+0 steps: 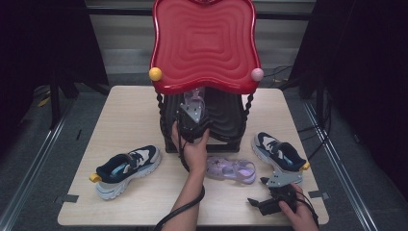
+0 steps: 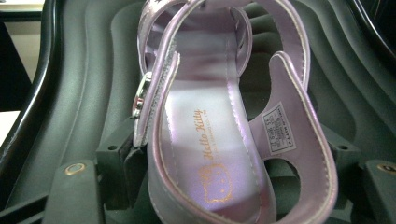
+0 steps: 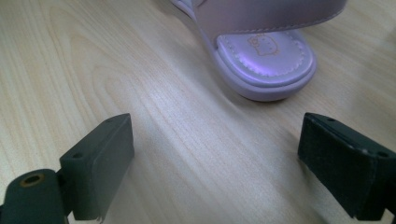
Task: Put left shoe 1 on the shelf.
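Up on the black ribbed lower shelf of the red-topped shoe rack lies a lilac glossy sandal with a silver buckle, heel toward the left gripper. Its jaws straddle the heel, pads spread beside it and not pressing. Down on the pale wooden table, the matching lilac sandal lies just before the rack, toe near the right gripper, whose jaws stand wide apart over bare wood. Two navy-and-white sneakers flank it, well apart.
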Action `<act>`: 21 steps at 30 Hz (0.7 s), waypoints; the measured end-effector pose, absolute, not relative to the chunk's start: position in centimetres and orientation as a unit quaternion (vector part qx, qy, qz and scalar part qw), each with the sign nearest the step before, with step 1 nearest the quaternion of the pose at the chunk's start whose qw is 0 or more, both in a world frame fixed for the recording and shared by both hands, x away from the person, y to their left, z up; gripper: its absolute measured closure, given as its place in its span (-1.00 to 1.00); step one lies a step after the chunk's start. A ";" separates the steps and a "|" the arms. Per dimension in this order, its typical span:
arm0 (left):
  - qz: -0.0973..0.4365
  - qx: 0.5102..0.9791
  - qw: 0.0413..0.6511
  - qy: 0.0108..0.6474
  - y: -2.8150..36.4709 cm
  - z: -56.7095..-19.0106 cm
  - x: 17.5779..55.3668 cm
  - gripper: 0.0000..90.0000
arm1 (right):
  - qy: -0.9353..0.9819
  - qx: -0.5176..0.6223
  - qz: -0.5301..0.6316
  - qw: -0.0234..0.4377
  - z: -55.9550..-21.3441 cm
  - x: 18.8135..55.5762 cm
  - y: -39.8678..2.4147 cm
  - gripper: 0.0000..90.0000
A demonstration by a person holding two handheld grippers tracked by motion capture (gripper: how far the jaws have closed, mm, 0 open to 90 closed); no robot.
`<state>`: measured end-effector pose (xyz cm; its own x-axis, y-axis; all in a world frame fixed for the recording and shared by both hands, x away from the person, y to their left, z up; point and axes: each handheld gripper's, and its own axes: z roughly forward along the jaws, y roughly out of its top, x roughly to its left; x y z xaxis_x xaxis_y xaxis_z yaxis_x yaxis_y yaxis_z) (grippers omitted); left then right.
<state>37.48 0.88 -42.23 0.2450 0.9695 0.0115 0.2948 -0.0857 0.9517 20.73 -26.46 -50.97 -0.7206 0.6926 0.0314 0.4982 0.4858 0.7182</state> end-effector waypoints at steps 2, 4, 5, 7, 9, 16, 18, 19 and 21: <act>0.364 0.644 0.458 0.492 0.9 -42.1 37.5 -0.46 | 0.852 0.350 0.367 0.132 -51.0 20.7 -26.5 -0.77; 0.365 0.648 0.455 0.489 1.0 -42.0 37.5 -0.49 | 0.852 0.350 0.367 0.132 -51.0 20.7 -26.5 -0.77; 0.363 0.652 0.454 0.486 1.1 -41.9 37.5 -0.49 | 0.852 0.349 0.367 0.132 -51.0 20.7 -26.5 -0.77; 0.358 0.656 0.453 0.486 1.2 -41.7 37.5 -0.52 | 0.852 0.350 0.367 0.132 -51.0 20.7 -26.5 -0.77; 0.356 0.661 0.448 0.485 1.4 -41.7 37.5 -0.55 | 0.852 0.350 0.367 0.132 -51.0 20.7 -26.5 -0.77; 0.339 0.677 0.444 0.479 2.3 -41.4 37.1 -0.60 | 0.852 0.350 0.367 0.132 -51.0 20.7 -26.5 -0.77; 0.338 0.681 0.442 0.476 2.4 -41.3 37.0 -0.60 | 0.852 0.350 0.367 0.132 -51.0 20.7 -26.5 -0.77; 0.336 0.686 0.439 0.472 2.5 -41.3 37.0 -0.60 | 0.852 0.350 0.367 0.132 -51.0 20.7 -26.5 -0.77; 0.327 0.692 0.441 0.469 2.5 -41.3 36.9 -0.60 | 0.852 0.350 0.367 0.132 -51.0 20.7 -26.5 -0.77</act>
